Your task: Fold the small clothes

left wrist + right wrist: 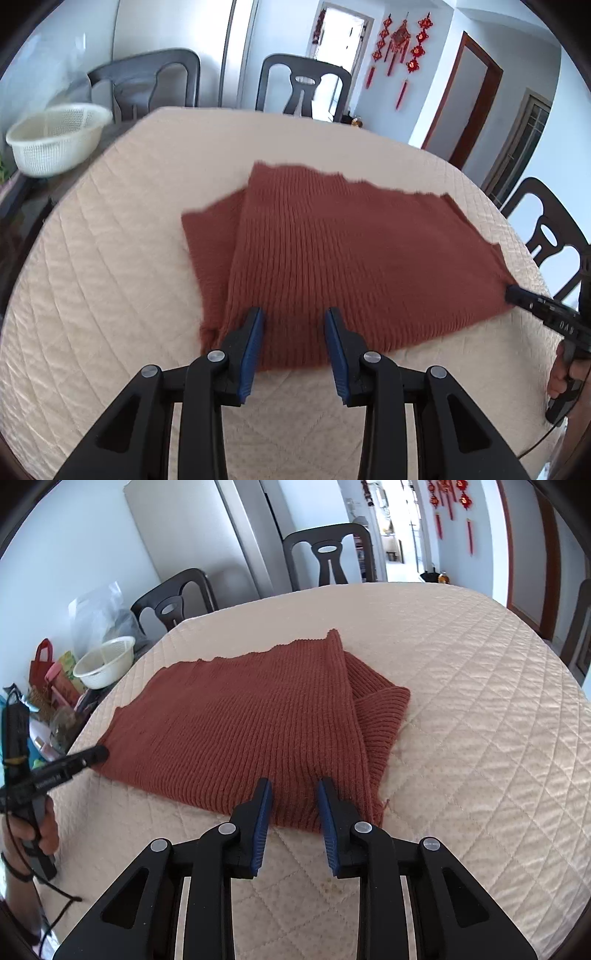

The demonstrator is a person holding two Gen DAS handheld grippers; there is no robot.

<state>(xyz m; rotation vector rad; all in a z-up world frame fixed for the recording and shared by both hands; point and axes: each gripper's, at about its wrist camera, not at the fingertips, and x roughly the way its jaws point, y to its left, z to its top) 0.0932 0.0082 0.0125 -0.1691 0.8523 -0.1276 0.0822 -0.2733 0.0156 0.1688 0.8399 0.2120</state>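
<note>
Lying: one knit [332, 258], two claws [293, 317] [294, 788].

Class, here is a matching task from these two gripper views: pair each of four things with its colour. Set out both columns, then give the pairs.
Things:
1. knitted garment
2. quilted table cover
3. basket
4. chair

Colours:
A. dark grey
B. rust red
C. white
D. cream

Pairs: 1-B, 2-D, 3-C, 4-A
</note>
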